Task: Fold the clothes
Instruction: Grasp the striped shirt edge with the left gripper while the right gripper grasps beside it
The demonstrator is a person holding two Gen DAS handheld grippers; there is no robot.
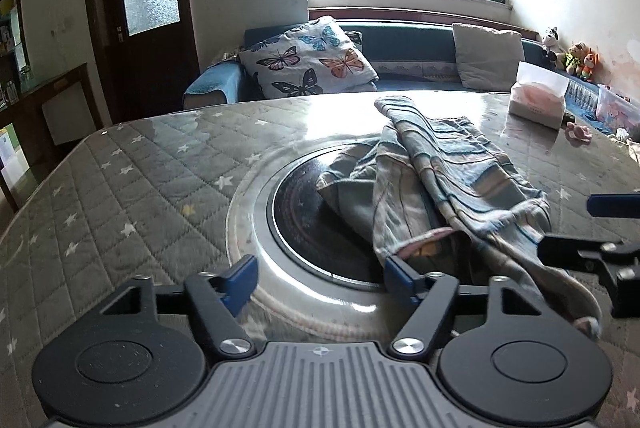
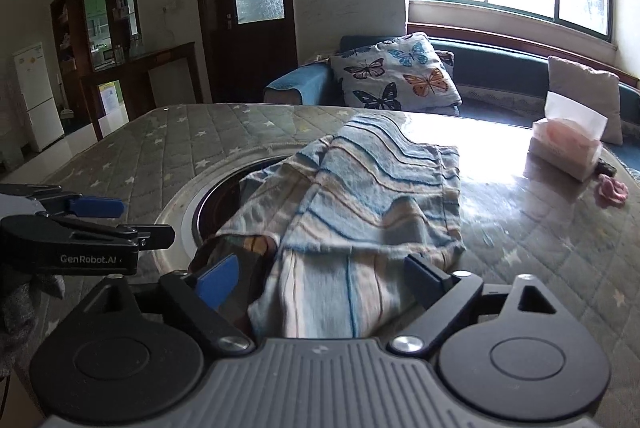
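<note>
A blue and beige striped garment [image 1: 436, 180] lies bunched on the table, partly over the round dark hotplate [image 1: 312, 216]; it also shows in the right wrist view [image 2: 360, 204]. My left gripper [image 1: 320, 280] is open and empty, low over the table, its right finger touching the garment's near edge. My right gripper [image 2: 320, 280] is open, its fingers either side of the garment's near end. The right gripper shows at the right edge of the left wrist view [image 1: 592, 228], and the left gripper shows at the left of the right wrist view [image 2: 120, 216].
The table [image 1: 120, 188] has a grey quilted star cover under glass. A tissue pack [image 1: 538, 100] and a small pink object [image 1: 580, 134] lie at its far right. Behind stands a blue sofa [image 1: 408, 56] with a butterfly cushion [image 1: 308, 60].
</note>
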